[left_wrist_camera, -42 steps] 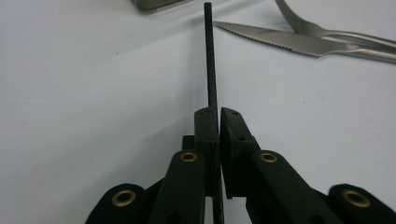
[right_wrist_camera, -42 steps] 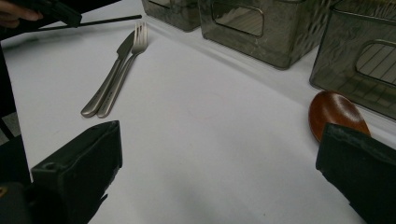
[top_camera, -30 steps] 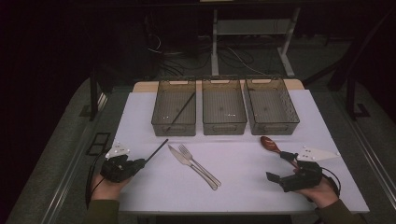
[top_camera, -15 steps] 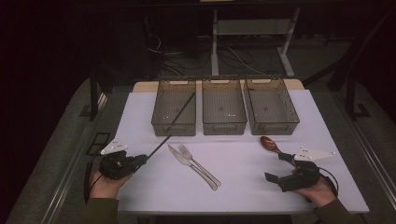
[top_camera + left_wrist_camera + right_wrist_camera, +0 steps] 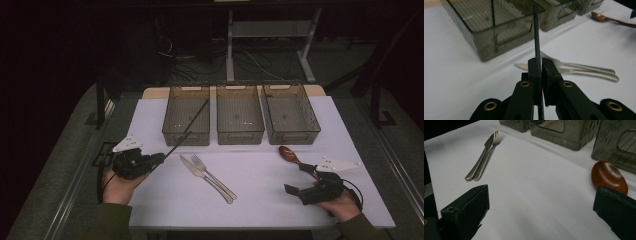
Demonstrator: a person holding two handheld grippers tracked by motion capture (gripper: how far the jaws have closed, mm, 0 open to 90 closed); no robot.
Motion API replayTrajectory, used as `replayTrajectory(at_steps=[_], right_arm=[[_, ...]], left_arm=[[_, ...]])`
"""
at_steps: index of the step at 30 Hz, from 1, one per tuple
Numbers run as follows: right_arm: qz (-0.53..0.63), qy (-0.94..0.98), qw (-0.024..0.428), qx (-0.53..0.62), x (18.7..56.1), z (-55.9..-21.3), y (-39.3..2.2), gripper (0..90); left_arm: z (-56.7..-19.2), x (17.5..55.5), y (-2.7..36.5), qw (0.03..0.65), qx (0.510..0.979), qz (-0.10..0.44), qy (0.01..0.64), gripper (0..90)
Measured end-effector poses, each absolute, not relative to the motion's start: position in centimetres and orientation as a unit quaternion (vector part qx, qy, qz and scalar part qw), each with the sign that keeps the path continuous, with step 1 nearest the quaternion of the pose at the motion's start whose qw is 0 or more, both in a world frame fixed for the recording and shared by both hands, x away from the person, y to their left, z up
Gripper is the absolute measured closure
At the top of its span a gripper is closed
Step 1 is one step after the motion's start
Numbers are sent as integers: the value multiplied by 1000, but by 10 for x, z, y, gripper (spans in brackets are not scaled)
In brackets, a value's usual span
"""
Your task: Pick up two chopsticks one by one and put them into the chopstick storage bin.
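High view: near the tabletop's left edge, the left tool (image 5: 159, 159) clamps a thin black chopstick (image 5: 176, 145), its tip raised toward the left bin (image 5: 186, 136). By the right front corner, the right tool (image 5: 299, 181) rests wide open and empty, beside a wooden spoon (image 5: 289, 154).

The wooden spoon (image 5: 609, 177) has its handle hidden behind the right gripper's fingers (image 5: 616, 212), and the black rod's (image 5: 536, 32) top is cut off.
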State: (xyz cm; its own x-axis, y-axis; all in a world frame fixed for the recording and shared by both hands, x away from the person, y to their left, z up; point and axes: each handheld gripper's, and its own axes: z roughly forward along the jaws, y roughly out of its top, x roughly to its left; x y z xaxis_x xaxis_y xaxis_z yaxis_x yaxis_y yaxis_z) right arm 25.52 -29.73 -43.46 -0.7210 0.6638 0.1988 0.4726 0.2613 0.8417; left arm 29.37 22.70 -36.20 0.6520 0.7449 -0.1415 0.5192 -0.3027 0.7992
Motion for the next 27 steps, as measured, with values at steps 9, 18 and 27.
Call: replayTrajectory(at_steps=[9, 18, 27], right_arm=[[490, 787, 97, 362, 256, -434, -298, 7], [493, 786, 98, 361, 256, -434, -300, 7], [494, 784, 96, 364, 255, -434, -299, 7]], left_arm=[[-341, 322, 204, 441, 800, 138, 383, 857], [-331, 349, 190, 451, 789, 142, 393, 857], [-328, 375, 179, 455, 776, 153, 408, 857]])
